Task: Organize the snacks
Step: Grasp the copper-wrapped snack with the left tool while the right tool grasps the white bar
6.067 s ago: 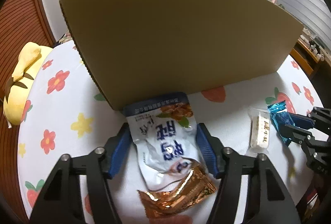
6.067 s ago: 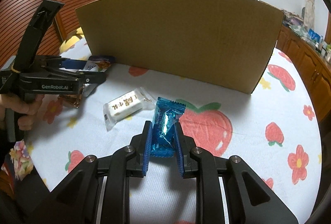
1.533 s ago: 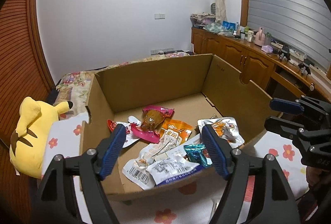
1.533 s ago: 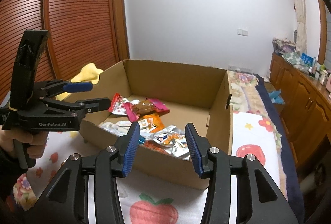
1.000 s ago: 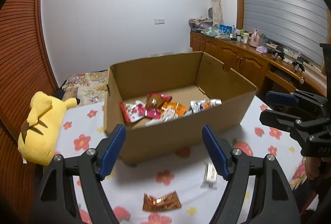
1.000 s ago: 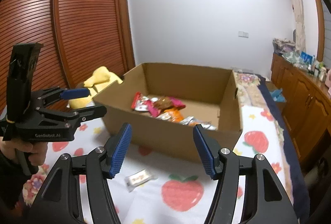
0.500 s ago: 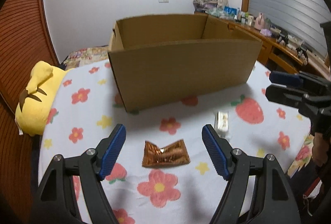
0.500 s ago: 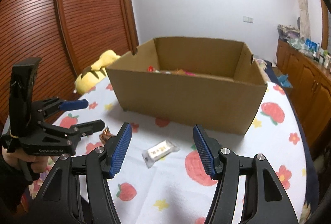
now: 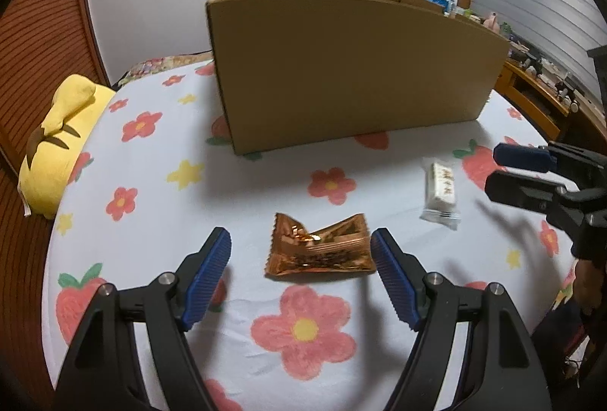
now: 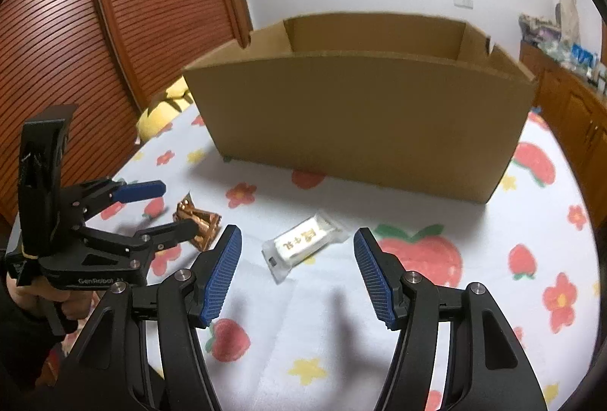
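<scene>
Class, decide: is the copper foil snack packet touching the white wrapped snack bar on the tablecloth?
Apart. The left wrist view shows bare flowered tablecloth between the copper foil snack packet and the white wrapped snack bar.

Both grippers came down from above the cardboard box (image 9: 353, 69), whose snack-filled inside dropped out of sight behind its near wall. The left gripper (image 9: 301, 270) lowered with jaws wide around a copper-coloured wrapper (image 9: 318, 250) on the flowered tablecloth (image 9: 159, 183). The right gripper (image 10: 297, 272) lowered toward a white wrapped bar (image 10: 303, 240). The blue candy and white pouch gripped earlier were gone from the cloth.
</scene>
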